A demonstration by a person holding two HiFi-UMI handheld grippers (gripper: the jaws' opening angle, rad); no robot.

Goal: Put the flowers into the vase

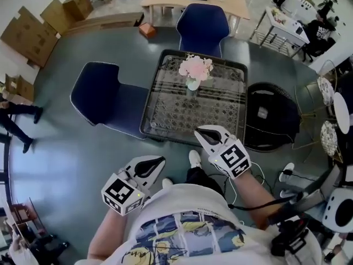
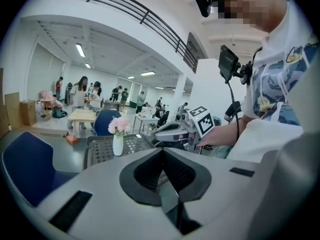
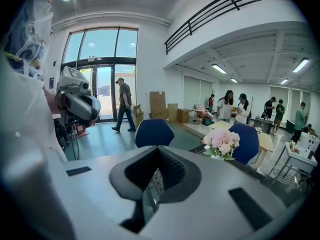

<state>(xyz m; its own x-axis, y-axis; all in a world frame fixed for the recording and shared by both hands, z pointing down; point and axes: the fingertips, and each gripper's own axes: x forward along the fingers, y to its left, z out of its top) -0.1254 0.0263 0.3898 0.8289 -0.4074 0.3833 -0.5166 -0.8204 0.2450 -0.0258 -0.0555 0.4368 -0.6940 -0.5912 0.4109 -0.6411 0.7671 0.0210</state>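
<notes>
Right gripper (image 1: 205, 134) clenched on nothing at lower centre. Left gripper (image 1: 152, 164) is pinched empty too, lower left. Further up the frame, the pink flowers (image 1: 196, 68) stand in the white vase (image 1: 193, 84) on the mesh table (image 1: 148, 109).

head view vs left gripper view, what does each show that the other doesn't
Only the head view: the left gripper from outside and the black bag beside the table. Only the left gripper view: its jaws together with nothing between, plus the balcony railing and ceiling lights. Both: the flowers in the vase, and the right gripper.
</notes>
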